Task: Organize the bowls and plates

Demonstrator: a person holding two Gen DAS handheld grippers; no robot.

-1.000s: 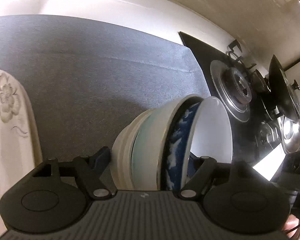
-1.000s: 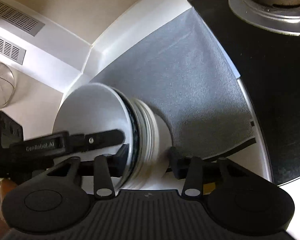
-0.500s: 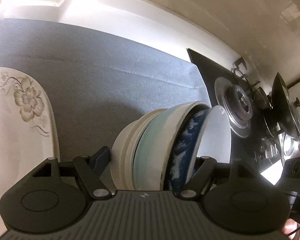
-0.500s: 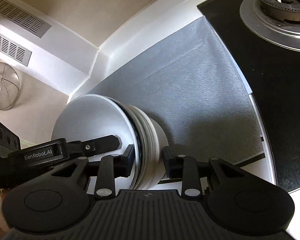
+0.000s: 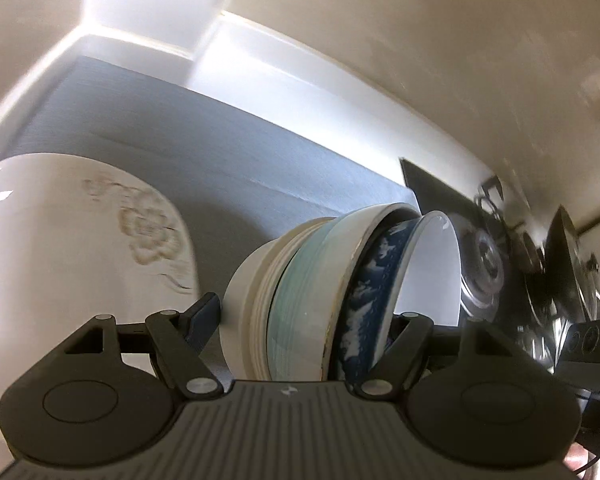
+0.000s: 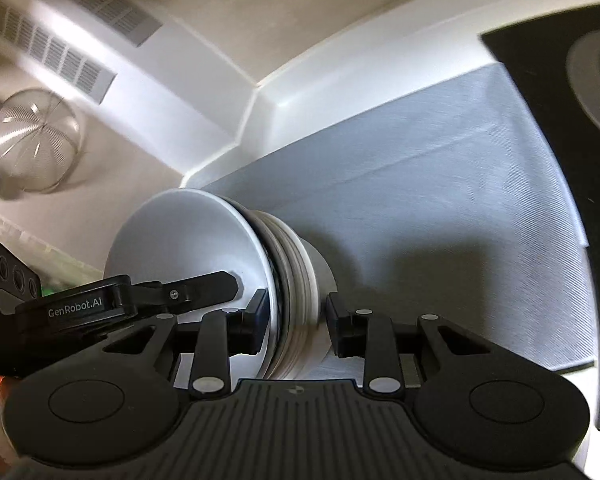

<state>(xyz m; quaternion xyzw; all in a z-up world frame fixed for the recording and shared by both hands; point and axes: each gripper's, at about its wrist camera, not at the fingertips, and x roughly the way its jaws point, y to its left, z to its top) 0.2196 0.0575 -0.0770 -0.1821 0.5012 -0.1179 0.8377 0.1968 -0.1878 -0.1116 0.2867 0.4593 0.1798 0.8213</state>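
Observation:
A nested stack of bowls [image 5: 332,280] is held tipped on its side above the grey mat: a white outer bowl, a pale green one, a blue-patterned one with a white inside. My left gripper [image 5: 300,320] is shut on the stack, fingers on its base and rim. My right gripper [image 6: 296,324] is shut on the same stack [image 6: 284,264] from the other side, one finger inside the white bowl, one at the base. A white floral plate [image 5: 72,264] lies at the left in the left wrist view.
A grey mat [image 6: 440,208] covers the counter. A black gas hob with burners [image 5: 484,260] and pot lids sits to the right of it. White wall edges run behind the mat. A wire strainer [image 6: 32,148] hangs on the wall at the left.
Both grippers have lifted the bowl stack higher off the mat, so more wall and the floral plate show. The right gripper's fingers have closed tighter around the stack.

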